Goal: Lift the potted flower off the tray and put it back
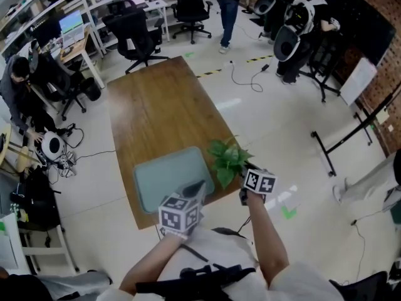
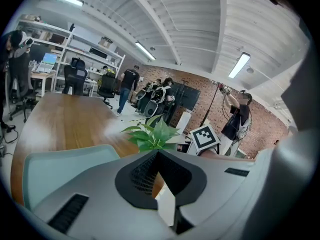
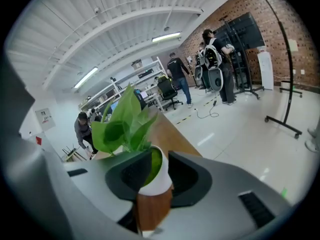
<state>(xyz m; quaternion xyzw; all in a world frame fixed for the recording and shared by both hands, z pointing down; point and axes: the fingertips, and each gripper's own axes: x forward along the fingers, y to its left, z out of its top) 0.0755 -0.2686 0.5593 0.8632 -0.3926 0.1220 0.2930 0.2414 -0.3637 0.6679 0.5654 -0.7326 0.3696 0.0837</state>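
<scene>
The potted flower (image 1: pixel 229 158), green leaves in a small white pot (image 3: pixel 159 176), stands on the wooden table (image 1: pixel 156 105) just right of the pale green tray (image 1: pixel 164 179), close to the table's right edge. My right gripper (image 1: pixel 246 175) reaches in from the near side, and its pads lie against both sides of the pot (image 3: pixel 150 171). My left gripper (image 1: pixel 198 185) hovers over the tray's near right corner, shut with nothing in it (image 2: pixel 158 154). In the left gripper view the flower (image 2: pixel 152 134) and the tray (image 2: pixel 55 166) lie ahead.
The table's right edge and near edge run close to the pot. Office chairs (image 1: pixel 135 33) and a standing person (image 1: pixel 227 11) are beyond the far end. Cables (image 1: pixel 247 77) lie on the floor, and a black stand (image 1: pixel 338 149) is at the right.
</scene>
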